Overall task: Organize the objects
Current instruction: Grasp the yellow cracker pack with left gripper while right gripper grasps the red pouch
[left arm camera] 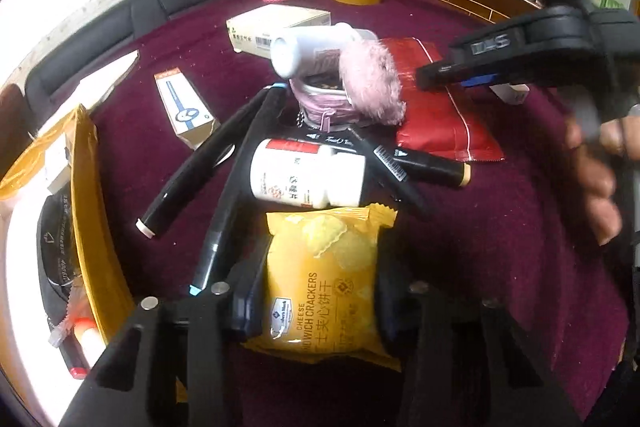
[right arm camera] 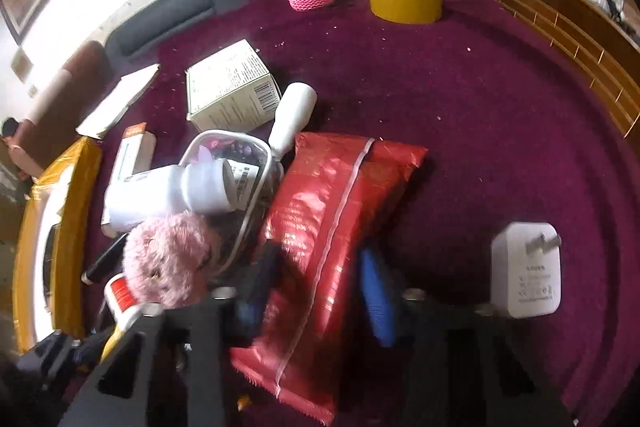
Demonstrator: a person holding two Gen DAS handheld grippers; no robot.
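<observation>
Left gripper [left arm camera: 316,301] with jaws clamped on yellow cracker packet [left arm camera: 326,281] above maroon tablecloth [left arm camera: 500,259], just before white pill bottle [left arm camera: 308,179] and black markers [left arm camera: 192,163]; right gripper [right arm camera: 316,301] with jaws apart around red pouch [right arm camera: 332,227], beside pink pompom [right arm camera: 166,261]; white plug adapter [right arm camera: 526,269] nearby.

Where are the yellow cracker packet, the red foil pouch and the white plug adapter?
yellow cracker packet [left arm camera: 324,283], left wrist view, printed front.
red foil pouch [right arm camera: 320,247], right wrist view, middle near seam.
white plug adapter [right arm camera: 526,275], right wrist view, flat face.
</observation>
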